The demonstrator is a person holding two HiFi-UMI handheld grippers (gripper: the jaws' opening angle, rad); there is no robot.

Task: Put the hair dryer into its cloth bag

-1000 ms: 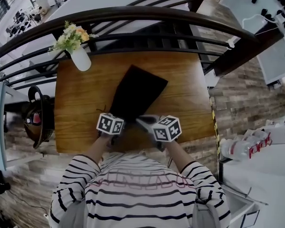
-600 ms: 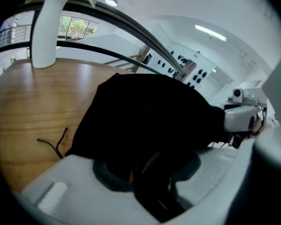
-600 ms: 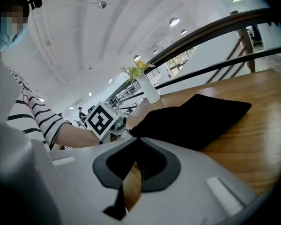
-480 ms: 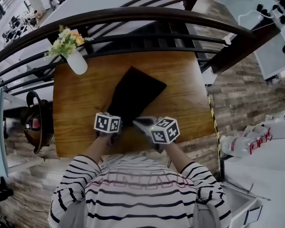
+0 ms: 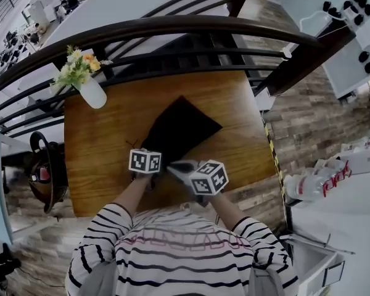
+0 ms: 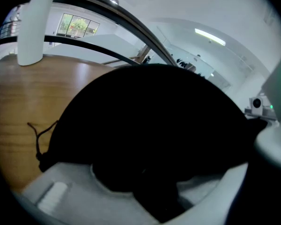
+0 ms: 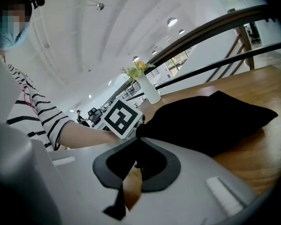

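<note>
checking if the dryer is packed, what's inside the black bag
Nothing inside shows: the black cloth bag lies on the wooden table, its cloth hiding whatever is inside. No hair dryer is visible anywhere.

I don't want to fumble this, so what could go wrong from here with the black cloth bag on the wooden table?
The right gripper is shut on only a thin edge of the black cloth bag; a tug could pull it free.
The bag's thin black drawstring lies loose on the wooden table beside the left gripper and might snag.
No hair dryer shows in any view, so whether it is inside cannot be checked.
</note>
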